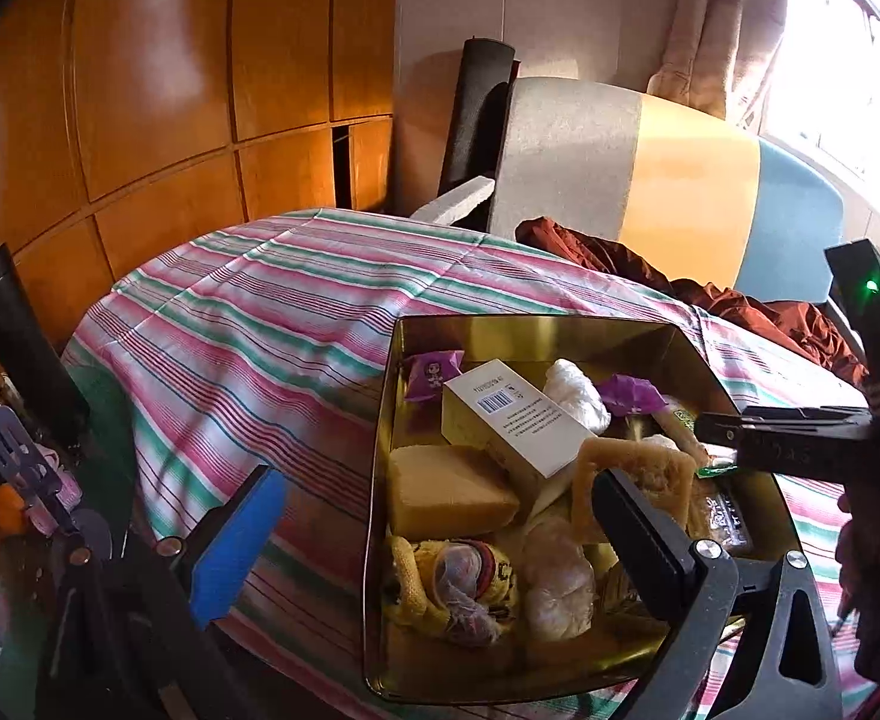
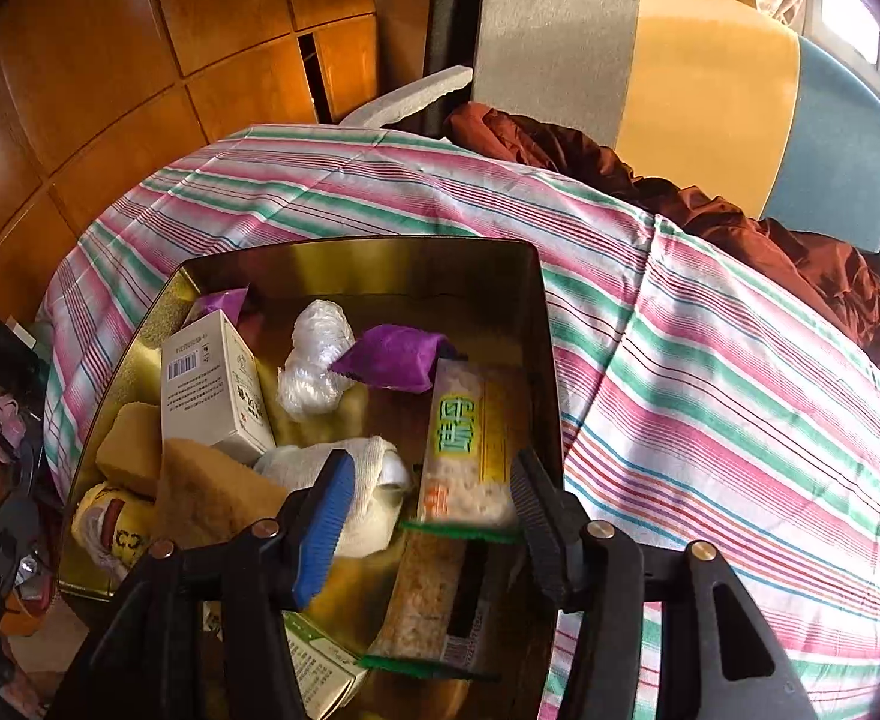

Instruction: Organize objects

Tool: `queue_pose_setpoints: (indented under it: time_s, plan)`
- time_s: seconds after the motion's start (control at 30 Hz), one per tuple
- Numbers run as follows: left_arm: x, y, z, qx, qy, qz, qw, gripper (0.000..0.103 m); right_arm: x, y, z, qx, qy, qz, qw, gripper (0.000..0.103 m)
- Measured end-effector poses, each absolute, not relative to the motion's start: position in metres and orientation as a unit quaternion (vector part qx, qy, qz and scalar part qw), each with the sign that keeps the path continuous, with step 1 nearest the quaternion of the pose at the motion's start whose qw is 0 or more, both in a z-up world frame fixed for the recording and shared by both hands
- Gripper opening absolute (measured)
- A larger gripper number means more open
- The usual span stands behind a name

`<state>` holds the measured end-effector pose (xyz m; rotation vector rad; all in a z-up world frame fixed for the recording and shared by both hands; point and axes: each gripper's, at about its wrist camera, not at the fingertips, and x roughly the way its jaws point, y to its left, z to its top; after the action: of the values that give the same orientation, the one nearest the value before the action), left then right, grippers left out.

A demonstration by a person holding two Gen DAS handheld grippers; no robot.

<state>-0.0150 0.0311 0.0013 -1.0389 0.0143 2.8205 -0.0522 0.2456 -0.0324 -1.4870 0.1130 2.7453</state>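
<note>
Gold tin [image 2: 535,324] under both grippers' open jaws; snack packet [image 2: 469,450] lies between the right's.

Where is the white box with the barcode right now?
In both views, the white box lies in the gold tin's far-left part, beside the white plastic bundle.

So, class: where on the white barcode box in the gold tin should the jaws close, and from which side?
Grip the white box across its narrow faces near the raised barcode end, coming from above: it lies tilted on the sponges, its upper end clear of the clutter.
</note>
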Motion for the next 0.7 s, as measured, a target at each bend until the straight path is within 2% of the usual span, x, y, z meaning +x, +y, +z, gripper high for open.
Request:
queue_pose_setpoints:
  time_s: [0.33,0.7]
  plan:
    - [0.005,0.027,0.007,-0.334,-0.022,0.940,0.059,0.103,0.024,0.249,-0.024,-0.406,0.050,0.905,0.114,0.068]
    - [0.021,0.041,0.005,-0.341,-0.015,0.936,0.088,0.103,0.044,0.234,-0.015,-0.377,0.034,0.918,0.123,0.068]
